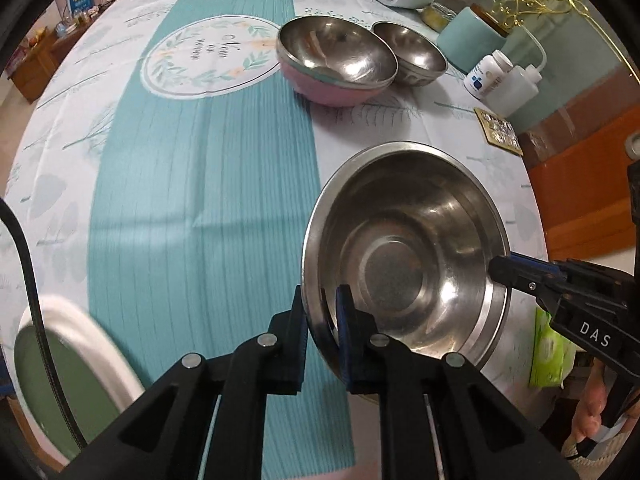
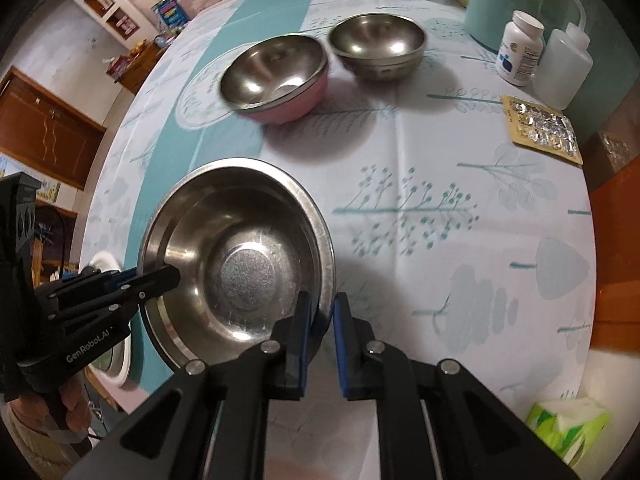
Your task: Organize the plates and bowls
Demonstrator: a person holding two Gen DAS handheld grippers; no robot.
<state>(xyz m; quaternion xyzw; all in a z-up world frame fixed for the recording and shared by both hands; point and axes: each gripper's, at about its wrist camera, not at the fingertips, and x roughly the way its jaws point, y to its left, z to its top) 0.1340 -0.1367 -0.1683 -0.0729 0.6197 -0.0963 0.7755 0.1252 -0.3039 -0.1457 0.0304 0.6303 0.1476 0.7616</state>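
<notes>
A wide steel bowl point(image 1: 404, 256) is held between both grippers above the tablecloth; it also shows in the right wrist view point(image 2: 240, 256). My left gripper point(image 1: 322, 320) is shut on its near-left rim. My right gripper point(image 2: 320, 320) is shut on its near-right rim, and shows in the left wrist view point(image 1: 504, 276) at the bowl's right edge. A pink bowl with a steel bowl nested inside point(image 1: 336, 60) stands farther back, also in the right wrist view point(image 2: 276, 76). A small steel bowl point(image 1: 412, 54) stands beside it point(image 2: 378, 46).
A white-rimmed green plate point(image 1: 68, 364) lies at the near left. A pill bottle point(image 2: 520, 48), a squeeze bottle point(image 2: 564, 64), a teal canister point(image 2: 504, 8) and a blister pack point(image 2: 540, 128) stand at the right. A tissue pack point(image 2: 568, 428) lies near the table edge.
</notes>
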